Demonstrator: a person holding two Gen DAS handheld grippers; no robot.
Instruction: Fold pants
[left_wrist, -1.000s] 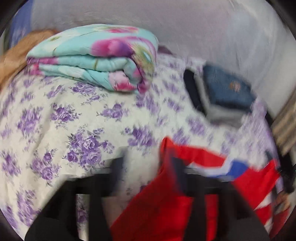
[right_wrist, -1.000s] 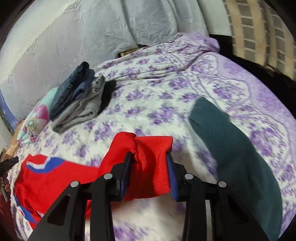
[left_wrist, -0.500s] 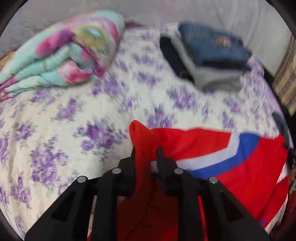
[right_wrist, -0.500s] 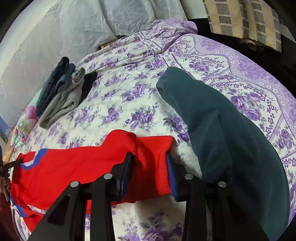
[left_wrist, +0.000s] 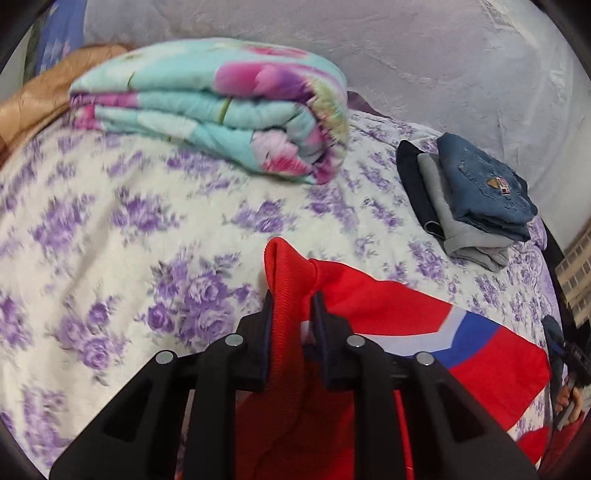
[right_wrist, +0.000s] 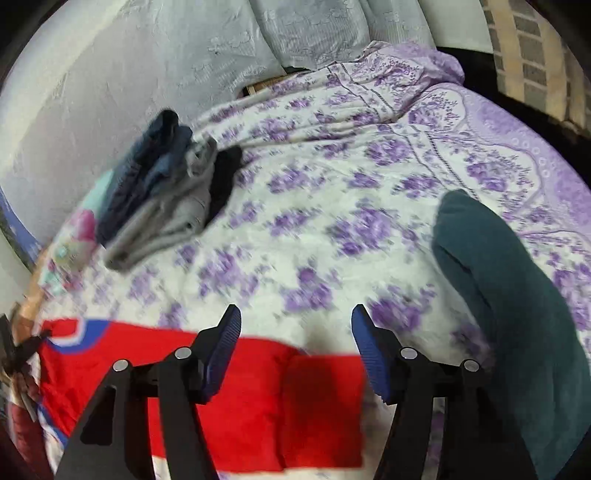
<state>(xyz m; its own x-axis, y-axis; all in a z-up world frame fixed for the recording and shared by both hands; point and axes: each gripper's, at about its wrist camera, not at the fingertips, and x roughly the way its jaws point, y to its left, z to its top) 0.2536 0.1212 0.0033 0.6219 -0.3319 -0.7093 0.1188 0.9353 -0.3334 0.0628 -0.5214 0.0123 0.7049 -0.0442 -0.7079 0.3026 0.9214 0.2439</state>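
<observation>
The left gripper (left_wrist: 290, 306) tilts down over the bed (left_wrist: 110, 229), its jaws pinched tight on a raised fold of the red pants (left_wrist: 369, 306). The right gripper (right_wrist: 295, 328), tilted down too, has just been opening: its jaws now stand wide and bare, and the pants (right_wrist: 229, 398) (clamped half a second ago) lie flat beneath, near the bed's front edge.
</observation>
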